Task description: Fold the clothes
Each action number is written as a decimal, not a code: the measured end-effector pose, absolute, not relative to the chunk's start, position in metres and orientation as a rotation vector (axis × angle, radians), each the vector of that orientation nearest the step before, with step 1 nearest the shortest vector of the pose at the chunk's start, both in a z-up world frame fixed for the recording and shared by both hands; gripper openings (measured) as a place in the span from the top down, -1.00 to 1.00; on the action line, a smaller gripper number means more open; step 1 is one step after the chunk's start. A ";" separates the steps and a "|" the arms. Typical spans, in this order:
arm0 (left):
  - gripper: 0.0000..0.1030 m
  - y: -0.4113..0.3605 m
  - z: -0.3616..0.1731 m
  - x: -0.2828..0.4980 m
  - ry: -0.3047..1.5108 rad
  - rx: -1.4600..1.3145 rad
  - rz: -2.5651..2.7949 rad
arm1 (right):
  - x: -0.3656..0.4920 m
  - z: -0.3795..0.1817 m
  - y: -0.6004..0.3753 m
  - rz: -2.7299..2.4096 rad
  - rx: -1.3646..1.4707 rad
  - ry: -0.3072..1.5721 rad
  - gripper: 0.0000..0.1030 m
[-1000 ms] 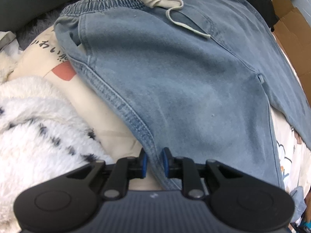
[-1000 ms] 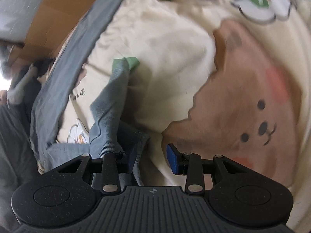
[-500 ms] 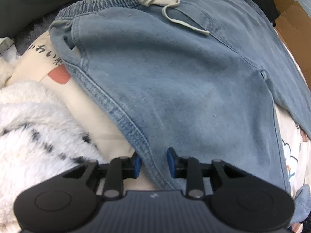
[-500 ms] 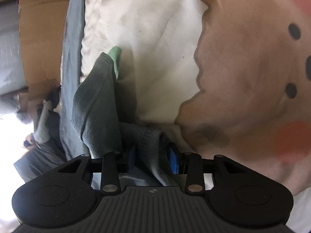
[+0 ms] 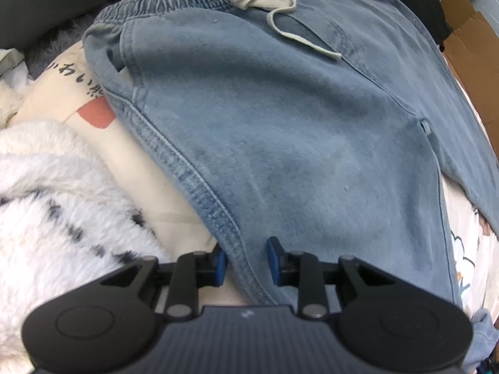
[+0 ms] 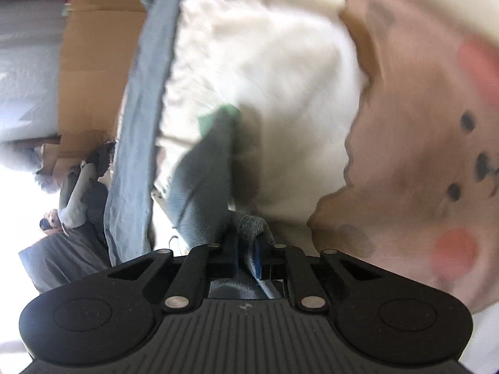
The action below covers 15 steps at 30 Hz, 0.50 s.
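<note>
On the left we see a fluffy white fleece with dark flecks [image 5: 59, 205] bunched on a cream bedsheet printed with a brown cartoon bear and black script [image 5: 146, 184]. Beside it, spread flat across that sheet, lie the light blue denim trousers with an elastic waist [image 5: 280, 118], their off-white drawstring [image 5: 268, 3] knotted at the top. Our left gripper [image 5: 244, 263] points down at the trousers' stitched side seam, which passes between its blue pads [image 5: 220, 265]; the pads stand a little apart on either side of the seam, and we cannot see them pressing it, so we take that grip as loose or not made. Brown cardboard [image 5: 467, 40] shows at the far right edge.

In the right wrist view, which is smeared by motion, cardboard [image 6: 90, 71] fills the left, then a long strip of the denim [image 6: 140, 118] runs down the sheet's edge. At the middle, our right gripper [image 6: 246, 260] has just closed and is clamped on a bunched fold of the denim leg; we think it is the cuff, though blur hides the hem. To the right the sheet's bear face [image 6: 436, 155] spreads out.
</note>
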<state>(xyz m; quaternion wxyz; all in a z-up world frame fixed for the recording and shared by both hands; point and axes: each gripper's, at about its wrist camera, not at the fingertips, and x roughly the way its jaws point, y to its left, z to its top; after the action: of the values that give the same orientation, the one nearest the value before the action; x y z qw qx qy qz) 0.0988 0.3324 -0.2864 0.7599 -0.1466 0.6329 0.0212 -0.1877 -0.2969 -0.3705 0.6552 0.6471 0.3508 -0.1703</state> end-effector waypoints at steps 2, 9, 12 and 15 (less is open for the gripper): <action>0.45 0.331 -0.287 0.099 1.376 -0.314 0.042 | -0.193 -0.350 -0.299 -0.414 1.418 0.795 0.95; 0.51 0.333 -0.288 0.099 1.372 -0.319 0.034 | -0.228 -0.294 -0.299 -0.487 1.229 0.807 0.98; 0.54 0.332 -0.287 0.097 1.369 -0.322 0.029 | -0.245 -0.282 -0.296 -0.528 1.172 0.819 0.98; 0.58 0.332 -0.286 0.096 1.366 -0.313 0.029 | -0.255 -0.286 -0.291 -0.529 1.160 0.872 0.97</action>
<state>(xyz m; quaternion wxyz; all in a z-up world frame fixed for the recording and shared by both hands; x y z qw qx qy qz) 0.0955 0.3321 -0.2860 0.7643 -0.1440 0.6284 0.0131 -0.2552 -0.2910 -0.2855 0.7163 0.5242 0.3938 -0.2389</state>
